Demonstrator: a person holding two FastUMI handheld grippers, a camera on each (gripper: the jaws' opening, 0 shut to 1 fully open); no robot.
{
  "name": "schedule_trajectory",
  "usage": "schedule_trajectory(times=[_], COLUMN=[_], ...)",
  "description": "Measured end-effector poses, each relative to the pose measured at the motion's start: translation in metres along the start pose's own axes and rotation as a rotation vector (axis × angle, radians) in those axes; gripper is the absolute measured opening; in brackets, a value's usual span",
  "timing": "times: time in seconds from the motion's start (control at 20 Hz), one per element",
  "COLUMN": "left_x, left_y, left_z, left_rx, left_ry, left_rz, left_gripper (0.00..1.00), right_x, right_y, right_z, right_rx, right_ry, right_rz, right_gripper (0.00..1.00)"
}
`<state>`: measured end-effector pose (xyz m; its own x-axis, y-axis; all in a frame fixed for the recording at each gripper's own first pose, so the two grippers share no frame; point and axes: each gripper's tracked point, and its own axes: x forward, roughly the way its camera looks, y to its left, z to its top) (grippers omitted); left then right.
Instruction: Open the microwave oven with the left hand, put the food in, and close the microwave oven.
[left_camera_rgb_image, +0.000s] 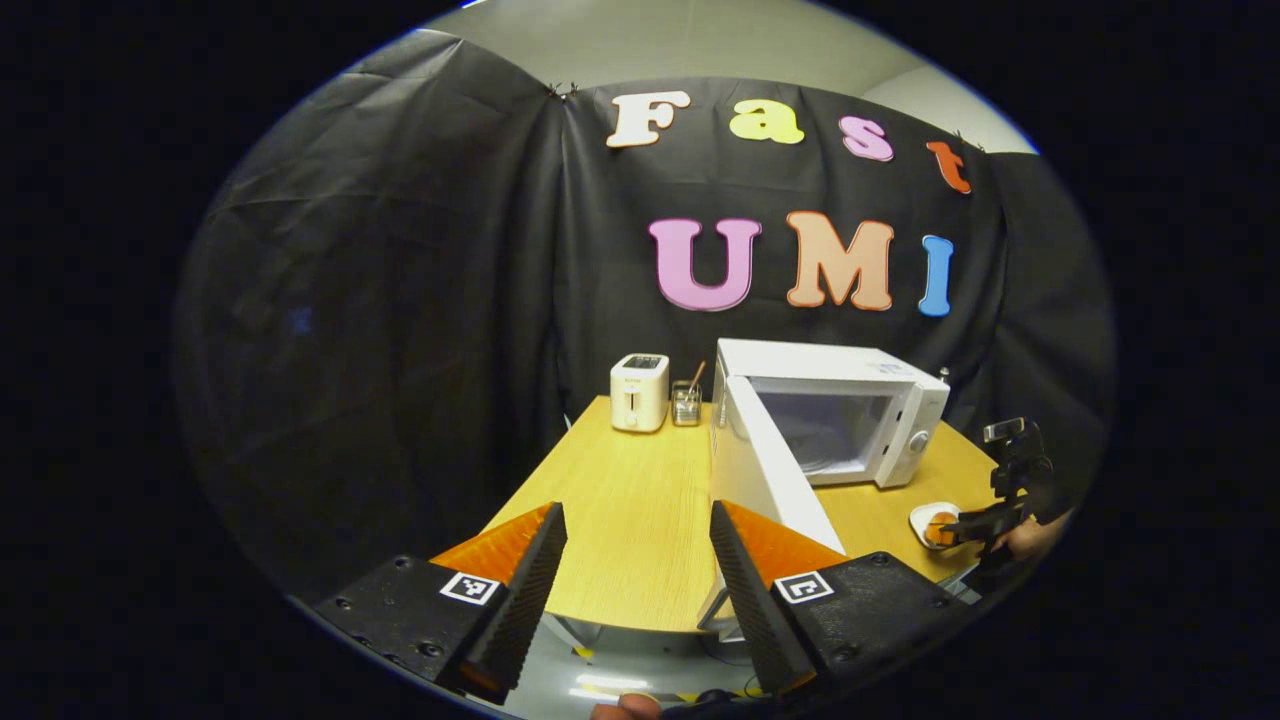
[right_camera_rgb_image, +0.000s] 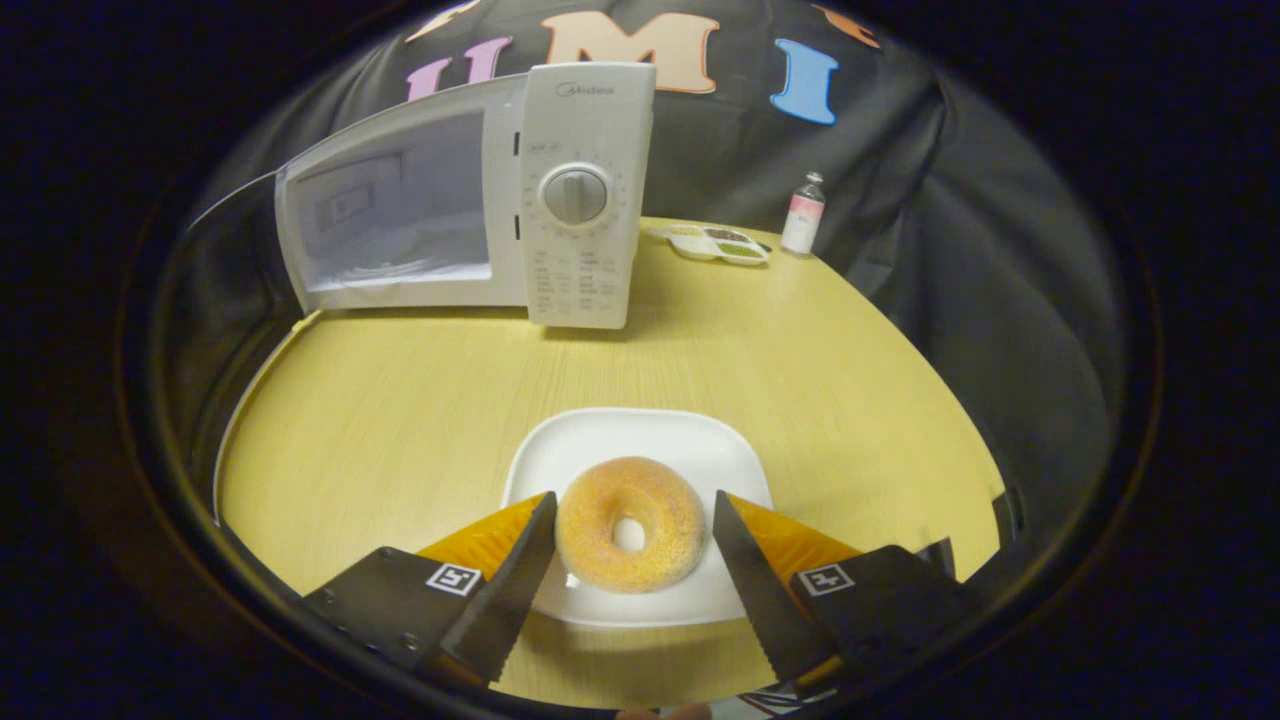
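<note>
Two fingers (right_camera_rgb_image: 520, 560) flank the doughnut (right_camera_rgb_image: 630, 523); microwave (right_camera_rgb_image: 470, 200) door hangs open.

The left gripper (left_camera_rgb_image: 638, 545) is held level with its two fingers spread wide apart and nothing between them; a fingertip (left_camera_rgb_image: 626, 708) of the person's holding hand shows just beneath it. The right gripper (right_camera_rgb_image: 633, 540) tilts downward, its fingers parted, neither pressing on anything. From the left gripper view, the right gripper (left_camera_rgb_image: 962, 527) shows farther off to the right, gripped from behind by the person's hand (left_camera_rgb_image: 1030, 538).
</note>
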<state>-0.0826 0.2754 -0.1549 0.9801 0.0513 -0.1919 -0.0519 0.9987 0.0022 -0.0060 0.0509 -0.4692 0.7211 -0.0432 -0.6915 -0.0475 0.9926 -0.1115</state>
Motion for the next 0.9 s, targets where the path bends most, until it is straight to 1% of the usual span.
schedule_trajectory(times=[0.05, 0.1, 0.15, 0.2, 0.25, 0.3, 0.35, 0.5, 0.55, 0.65, 0.7, 0.75, 0.8, 0.85, 0.9], left_x=[0.002, 0.006, 0.010, 0.013, 0.015, 0.020, 0.021, 0.023, 0.023, 0.027, 0.028, 0.027, 0.026, 0.025, 0.028], left_y=[-0.001, 0.000, 0.000, -0.004, -0.007, -0.007, -0.009, -0.014, -0.016, -0.023, -0.027, -0.030, -0.034, -0.042, -0.048], left_z=[0.010, 0.017, 0.024, 0.026, 0.028, 0.027, 0.026, 0.030, 0.036, 0.054, 0.063, 0.072, 0.077, 0.082, 0.081], left_rx=[0.002, 0.004, 0.003, -0.001, -0.007, -0.017, -0.026, -0.045, -0.045, -0.045, -0.040, -0.026, -0.017, -0.010, -0.008], left_ry=[-0.029, -0.055, -0.072, -0.082, -0.085, -0.077, -0.074, -0.086, -0.107, -0.160, -0.191, -0.227, -0.254, -0.272, -0.275], left_rz=[0.005, 0.016, 0.022, 0.019, 0.016, 0.014, 0.010, -0.012, -0.015, -0.024, -0.029, -0.030, -0.044, -0.066, -0.075], left_gripper=[0.86, 0.87, 0.88, 0.92, 0.95, 0.95, 0.95, 0.94, 0.96, 0.94, 0.95, 0.95, 0.94, 0.96, 0.95], right_x=[0.000, 0.000, 0.000, 0.000, 0.000, -0.001, -0.001, -0.003, 0.000, 0.000, 0.000, -0.002, -0.003, -0.005, -0.006], right_y=[0.002, 0.004, 0.003, 0.003, 0.005, 0.005, 0.005, 0.003, 0.004, 0.004, 0.004, 0.003, 0.004, 0.007, 0.011], right_z=[-0.001, 0.000, 0.000, 0.001, -0.001, 0.000, -0.001, 0.001, -0.002, -0.001, 0.001, 0.002, 0.006, 0.009, 0.014], right_rx=[0.001, 0.001, -0.010, -0.010, -0.004, 0.001, 0.004, 0.017, 0.028, 0.047, 0.062, 0.075, 0.085, 0.095, 0.107], right_ry=[0.008, 0.001, 0.000, 0.000, 0.003, 0.004, 0.009, 0.017, 0.024, 0.024, 0.027, 0.024, 0.018, 0.008, 0.001], right_rz=[0.006, 0.012, 0.003, 0.000, 0.004, 0.005, 0.006, 0.009, 0.015, 0.021, 0.023, 0.025, 0.030, 0.036, 0.050], right_gripper=[0.98, 0.96, 0.88, 0.81, 0.80, 0.80, 0.74, 0.74, 0.65, 0.65, 0.70, 0.65, 0.65, 0.65, 0.70])
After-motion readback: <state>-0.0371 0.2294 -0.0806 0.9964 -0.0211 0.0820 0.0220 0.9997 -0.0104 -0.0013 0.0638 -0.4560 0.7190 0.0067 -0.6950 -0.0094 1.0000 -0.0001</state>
